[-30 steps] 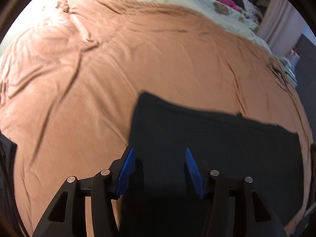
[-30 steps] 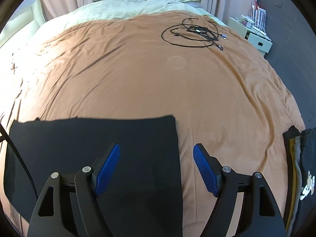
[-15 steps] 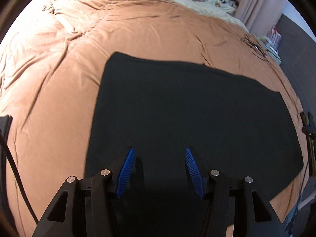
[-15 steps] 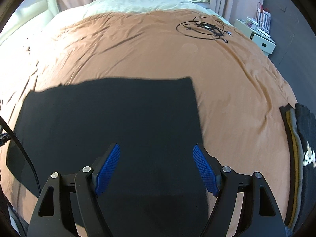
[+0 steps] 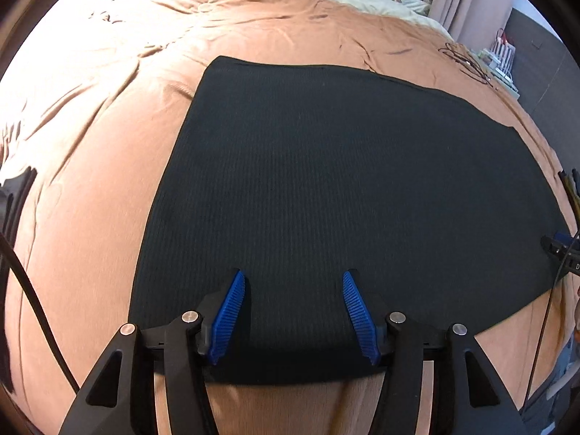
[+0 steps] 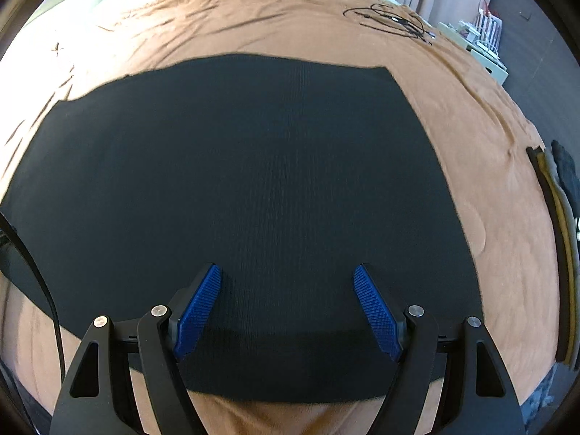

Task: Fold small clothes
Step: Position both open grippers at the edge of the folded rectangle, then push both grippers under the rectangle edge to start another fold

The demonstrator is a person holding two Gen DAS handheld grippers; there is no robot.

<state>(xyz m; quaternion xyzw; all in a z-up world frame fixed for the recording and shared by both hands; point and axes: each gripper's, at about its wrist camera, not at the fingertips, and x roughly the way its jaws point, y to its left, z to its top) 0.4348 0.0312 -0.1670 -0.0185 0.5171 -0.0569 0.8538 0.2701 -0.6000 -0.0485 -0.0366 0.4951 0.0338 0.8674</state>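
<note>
Black cloth (image 5: 344,188) lies flat on the bed (image 5: 90,181); left gripper (image 5: 293,317) and right gripper (image 6: 288,311) jaws open above it, gripping nothing

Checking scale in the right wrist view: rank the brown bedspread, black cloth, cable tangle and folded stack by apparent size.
1. brown bedspread
2. black cloth
3 and 4. Unsure: the cable tangle lies far off and the folded stack is cut by the edge.
</note>
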